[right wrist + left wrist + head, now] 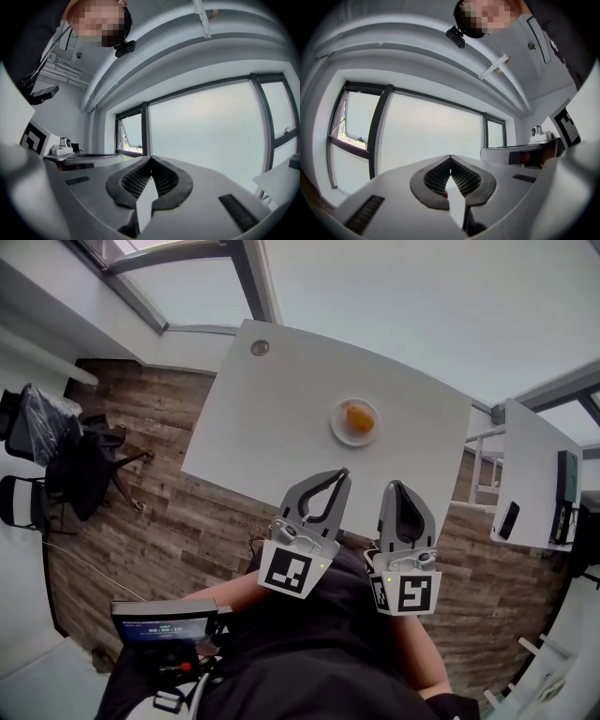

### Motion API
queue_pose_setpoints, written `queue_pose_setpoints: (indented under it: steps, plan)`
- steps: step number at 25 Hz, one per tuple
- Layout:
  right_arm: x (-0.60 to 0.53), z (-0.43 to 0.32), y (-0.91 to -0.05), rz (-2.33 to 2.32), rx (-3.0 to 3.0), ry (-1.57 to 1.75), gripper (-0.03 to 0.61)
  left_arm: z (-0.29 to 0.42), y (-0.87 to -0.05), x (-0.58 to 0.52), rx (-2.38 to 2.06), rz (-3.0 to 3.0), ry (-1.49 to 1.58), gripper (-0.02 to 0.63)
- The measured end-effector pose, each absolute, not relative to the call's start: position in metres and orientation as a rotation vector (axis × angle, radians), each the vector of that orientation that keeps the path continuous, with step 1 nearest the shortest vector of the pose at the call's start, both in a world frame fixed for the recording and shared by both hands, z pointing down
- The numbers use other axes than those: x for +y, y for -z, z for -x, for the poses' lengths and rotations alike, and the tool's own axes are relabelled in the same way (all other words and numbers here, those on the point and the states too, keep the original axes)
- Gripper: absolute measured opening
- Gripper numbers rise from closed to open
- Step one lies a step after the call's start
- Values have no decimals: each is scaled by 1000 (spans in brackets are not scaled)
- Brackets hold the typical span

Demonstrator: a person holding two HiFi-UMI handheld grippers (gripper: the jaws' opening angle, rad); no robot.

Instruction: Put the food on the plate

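- Orange food [359, 417], a rounded lump, lies on the small white plate [337, 427]
- That plate rests on the white table [272, 409], right of the tabletop's middle and well apart from both grippers
- Left gripper [343, 472] is held at the table's near edge, close to the person's dark top; its own view shows the jaws pressed together at the tips with nothing between them
- Right gripper [395, 484] is just beside it, its jaws likewise closed tip to tip and empty
- Round grey cap [260, 348] is set into the table's far corner
- Wood-plank floor [159, 484] surrounds the table, with dark chairs [80, 460] at the left and a second white table [530, 460] at the right
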State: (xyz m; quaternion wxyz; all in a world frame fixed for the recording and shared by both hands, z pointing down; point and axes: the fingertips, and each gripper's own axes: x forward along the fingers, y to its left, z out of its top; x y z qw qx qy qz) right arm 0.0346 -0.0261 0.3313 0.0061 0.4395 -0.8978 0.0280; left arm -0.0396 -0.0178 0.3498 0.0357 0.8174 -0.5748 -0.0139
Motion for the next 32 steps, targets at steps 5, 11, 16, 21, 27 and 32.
queue_pose_setpoints:
  steps: [5, 11, 16, 21, 27, 32]
  plan:
    - [-28, -31, -332, -1345, -2796, -50, 6, 43, -351, -21, -1799, -2492, 38, 8]
    - [-28, -27, -329, -1326, -2803, -16, 6, 46, -352, -22, -1811, -2473, 42, 6]
    - [-28, -28, -328, -1314, -2805, -8, 6, 43, -349, -22, -1822, -2478, 54, 8]
    - [-25, -29, -329, -1297, -2801, 0, 6, 40, -350, -21, -1819, -2474, 58, 6]
    - [-24, -28, -329, -1283, -2803, 0, 6, 36, -348, -20, -1826, -2498, 39, 8]
    - [-22, -27, -326, -1265, -2826, 10, 6, 29, -339, -21, -1844, -2585, -6, 6]
